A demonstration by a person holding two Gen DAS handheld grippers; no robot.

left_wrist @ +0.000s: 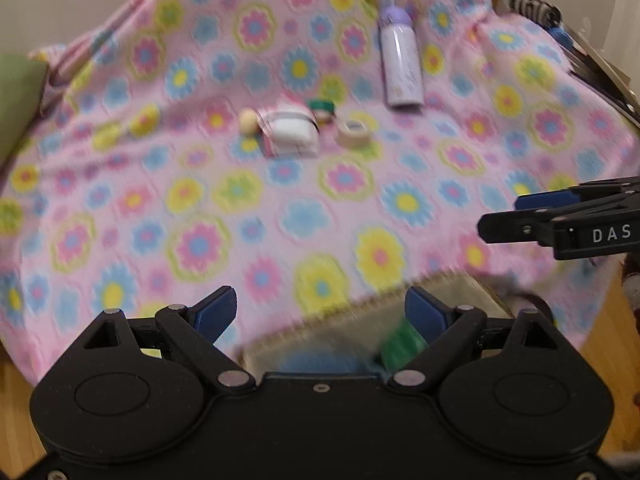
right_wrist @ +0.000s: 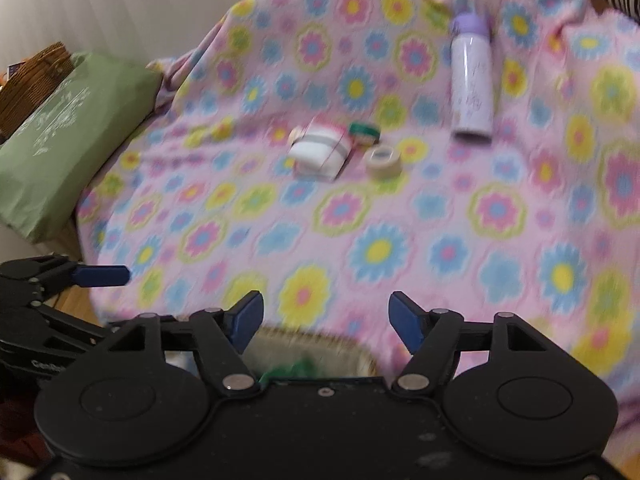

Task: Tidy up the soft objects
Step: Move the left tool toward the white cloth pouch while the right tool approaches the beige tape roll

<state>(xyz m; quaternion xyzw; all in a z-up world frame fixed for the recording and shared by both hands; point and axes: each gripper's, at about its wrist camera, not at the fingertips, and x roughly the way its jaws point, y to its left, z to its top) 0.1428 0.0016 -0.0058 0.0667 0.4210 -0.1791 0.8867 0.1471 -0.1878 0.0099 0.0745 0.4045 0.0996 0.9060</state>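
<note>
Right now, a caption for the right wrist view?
Open right claw over floral blanket; bottle, tape roll, white pouch ahead.

White capitals reading "DAS" stood on the black body of the right gripper [left_wrist: 500,216] where it reached in at the right edge of the left wrist view. In the right wrist view, pale lettering that began "Cen" showed on the black frame of the left gripper [right_wrist: 120,276], the rest cut off behind the near gripper. A white printed design lay on the green cushion [right_wrist: 68,120] and faint marks ran down the lilac bottle [right_wrist: 472,80], both too blurred to read.
</note>
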